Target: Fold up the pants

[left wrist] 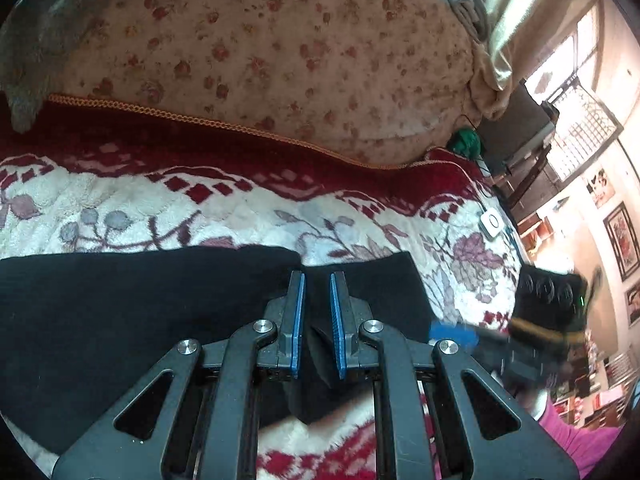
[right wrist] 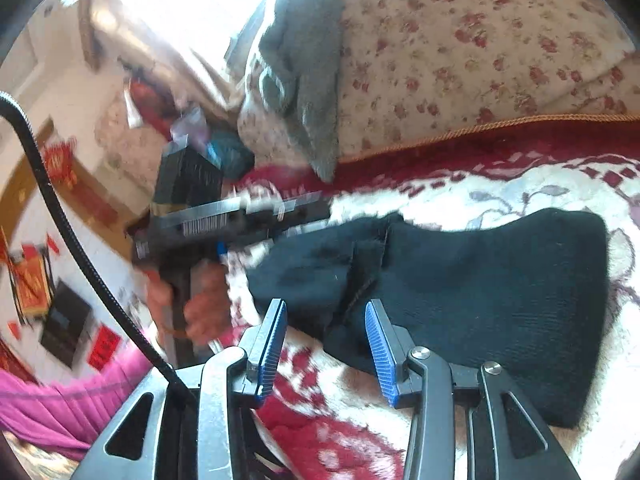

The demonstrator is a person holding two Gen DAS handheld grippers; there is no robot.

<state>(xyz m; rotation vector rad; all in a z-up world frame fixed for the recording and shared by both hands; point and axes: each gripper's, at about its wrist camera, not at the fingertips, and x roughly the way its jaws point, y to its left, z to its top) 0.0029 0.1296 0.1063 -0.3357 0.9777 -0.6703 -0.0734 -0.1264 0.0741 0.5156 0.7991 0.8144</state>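
Black pants on a flowered blanket, one gripper pinching them and the other one spread

The black pants point(left wrist: 140, 320) lie flat on the white and red blanket point(left wrist: 240, 220), which covers a bed. The left gripper point(left wrist: 317, 280) has its blue pads almost pressed together, and a fold of the black cloth is pinched between them. The right gripper point(right wrist: 326, 312) has its jaws apart, just over the near edge of the pants point(right wrist: 480, 300), and nothing is caught between its pads. In the right wrist view a hand point(right wrist: 204, 308) carries the left gripper, blurred, at the left end of the pants. A flowered pillow point(left wrist: 280, 48) lies behind the blanket, with a grey towel point(right wrist: 304, 80) on it
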